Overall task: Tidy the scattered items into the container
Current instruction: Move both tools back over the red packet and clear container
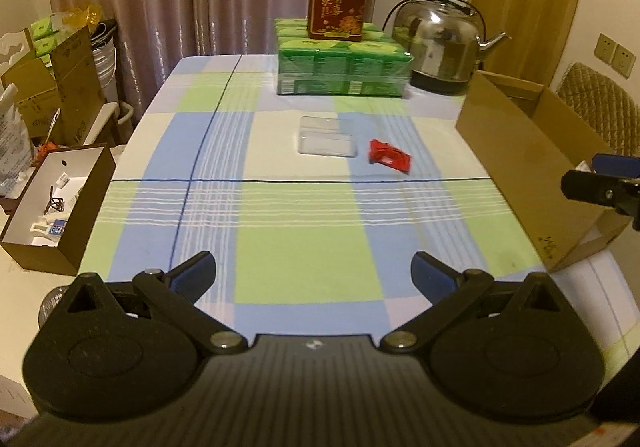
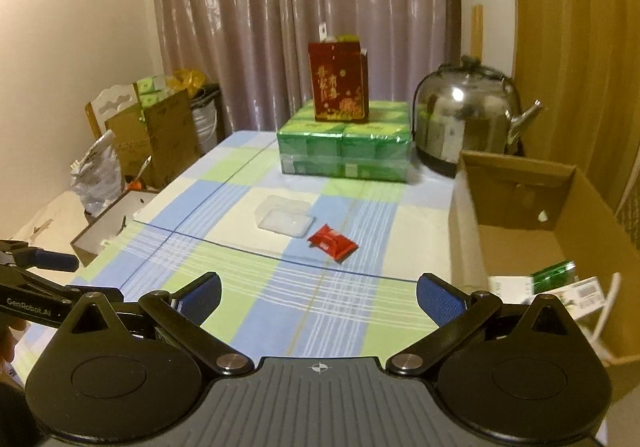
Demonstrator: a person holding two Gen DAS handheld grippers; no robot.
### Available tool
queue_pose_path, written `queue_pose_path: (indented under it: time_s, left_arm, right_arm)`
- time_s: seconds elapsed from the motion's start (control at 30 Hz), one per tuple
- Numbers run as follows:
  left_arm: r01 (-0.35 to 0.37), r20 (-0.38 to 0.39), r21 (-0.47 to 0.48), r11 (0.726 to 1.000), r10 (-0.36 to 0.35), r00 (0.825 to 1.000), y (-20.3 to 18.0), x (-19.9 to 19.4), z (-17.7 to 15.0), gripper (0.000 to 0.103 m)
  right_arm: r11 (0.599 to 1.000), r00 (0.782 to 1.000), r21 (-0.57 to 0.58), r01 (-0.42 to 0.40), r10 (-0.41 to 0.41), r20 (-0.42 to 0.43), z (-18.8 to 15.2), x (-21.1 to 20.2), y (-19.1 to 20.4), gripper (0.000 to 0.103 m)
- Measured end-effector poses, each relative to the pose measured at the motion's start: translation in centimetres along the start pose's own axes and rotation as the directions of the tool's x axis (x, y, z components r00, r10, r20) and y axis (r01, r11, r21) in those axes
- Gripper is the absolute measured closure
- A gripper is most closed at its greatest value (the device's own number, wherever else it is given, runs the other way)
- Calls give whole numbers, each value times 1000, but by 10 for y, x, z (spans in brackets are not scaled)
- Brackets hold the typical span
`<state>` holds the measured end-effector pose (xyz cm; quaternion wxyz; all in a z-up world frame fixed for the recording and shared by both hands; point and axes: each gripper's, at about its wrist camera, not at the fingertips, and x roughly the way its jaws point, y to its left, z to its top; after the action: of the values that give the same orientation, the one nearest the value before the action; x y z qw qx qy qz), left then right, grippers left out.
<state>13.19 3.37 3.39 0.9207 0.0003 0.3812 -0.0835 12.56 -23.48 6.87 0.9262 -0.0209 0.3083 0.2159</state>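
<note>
Checked table before a pink curtain, my two grippers over its near edge.

I see the table (image 1: 304,207), a cardboard box (image 2: 520,231) at its right edge, clear tray (image 1: 326,139) and red packet (image 1: 389,155) mid-table; left gripper (image 1: 314,273) and right gripper (image 2: 320,297) both gape wide, empty.

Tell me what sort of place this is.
Probably a room in a home, used partly for storage: a table under a checked tablecloth, a steel kettle, long curtains, and stacked cardboard boxes in the corner.
</note>
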Motion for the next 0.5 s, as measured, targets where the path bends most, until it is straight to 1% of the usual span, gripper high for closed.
queue_pose_path:
  time_s: [0.1,0.23,0.4,0.5]
  left_arm:
    - [2,-7,12,1000,-1,1000,8,15,5,1]
    - [15,-19,41,999,-14,1000,17,41,16,1]
    - [47,-28,79,996,-45,999,29,78,36,1]
    - [52,-21,119,992,-49,999,35,101,49,1]
  right_arm:
    - [999,999,48,7,-5,-33,3,25,-1,2]
    - [995,997,88,37,-31,-69,6,59,-4,2]
    - [991,994,121,62,-51,-92,8,100,-8,2]
    - [986,993,149,74,-59,-102,9,124,-11,2]
